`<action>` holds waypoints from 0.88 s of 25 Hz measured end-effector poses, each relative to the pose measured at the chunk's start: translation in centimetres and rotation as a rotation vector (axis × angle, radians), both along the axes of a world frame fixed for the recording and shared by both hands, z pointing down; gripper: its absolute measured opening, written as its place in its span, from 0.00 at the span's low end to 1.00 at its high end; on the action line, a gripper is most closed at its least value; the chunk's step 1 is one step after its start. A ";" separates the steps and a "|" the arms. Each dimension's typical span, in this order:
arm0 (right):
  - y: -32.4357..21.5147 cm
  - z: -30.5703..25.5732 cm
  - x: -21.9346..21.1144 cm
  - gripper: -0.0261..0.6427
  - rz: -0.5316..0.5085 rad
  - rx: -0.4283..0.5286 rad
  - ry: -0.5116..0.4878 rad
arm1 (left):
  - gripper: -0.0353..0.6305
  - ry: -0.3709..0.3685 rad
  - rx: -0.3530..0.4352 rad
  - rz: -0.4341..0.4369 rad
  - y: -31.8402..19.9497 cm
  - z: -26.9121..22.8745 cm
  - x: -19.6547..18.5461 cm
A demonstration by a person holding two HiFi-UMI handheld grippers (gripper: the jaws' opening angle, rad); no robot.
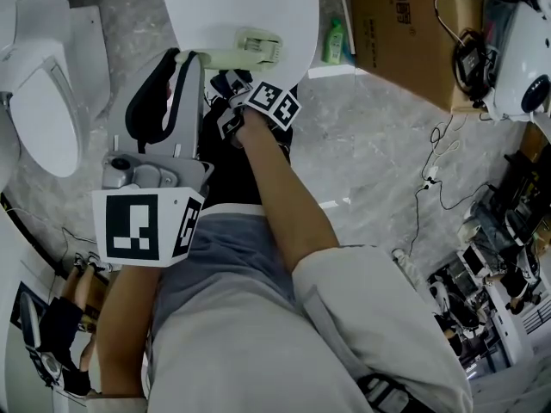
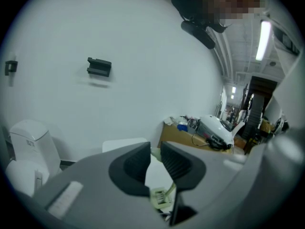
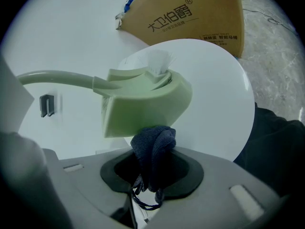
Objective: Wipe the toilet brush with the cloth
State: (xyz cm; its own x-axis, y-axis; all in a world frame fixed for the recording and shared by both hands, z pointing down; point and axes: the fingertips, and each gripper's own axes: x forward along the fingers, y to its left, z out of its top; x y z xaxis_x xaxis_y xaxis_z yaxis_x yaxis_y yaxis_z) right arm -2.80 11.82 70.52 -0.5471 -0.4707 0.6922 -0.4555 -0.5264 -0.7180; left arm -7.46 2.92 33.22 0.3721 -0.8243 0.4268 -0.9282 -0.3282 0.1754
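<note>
The right gripper (image 3: 151,168) is clamped on a bunched dark-blue cloth (image 3: 153,147) — the cloth's top presses against the underside of the pale-green toilet brush (image 3: 143,104), just ahead of the jaws. The left gripper (image 2: 155,163), jaws narrow, pinches the brush's handle (image 2: 173,191) — the brush head lies just beyond its tips.

Pale green toilet brush (image 3: 143,97), navy cloth (image 3: 153,149), white table (image 3: 224,80), seemingly marbled floor (image 1: 379,144)

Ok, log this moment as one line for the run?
phase: wiping | left hand-held gripper: shut on toilet brush handle | right hand-held gripper: shut on cloth | contact: cloth touching brush head
</note>
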 end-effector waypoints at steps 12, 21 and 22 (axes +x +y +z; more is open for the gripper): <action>-1.5 -1.6 -2.8 0.20 0.013 0.041 -0.045 | 0.05 0.001 -0.004 0.001 -0.2 0.0 0.0; -3.1 -2.4 -3.5 0.20 0.006 0.076 -0.022 | 0.05 0.001 -0.007 0.005 -0.4 0.0 0.0; -3.2 -2.6 -3.6 0.20 -0.004 0.082 -0.020 | 0.05 0.001 -0.008 0.005 -0.4 0.0 0.0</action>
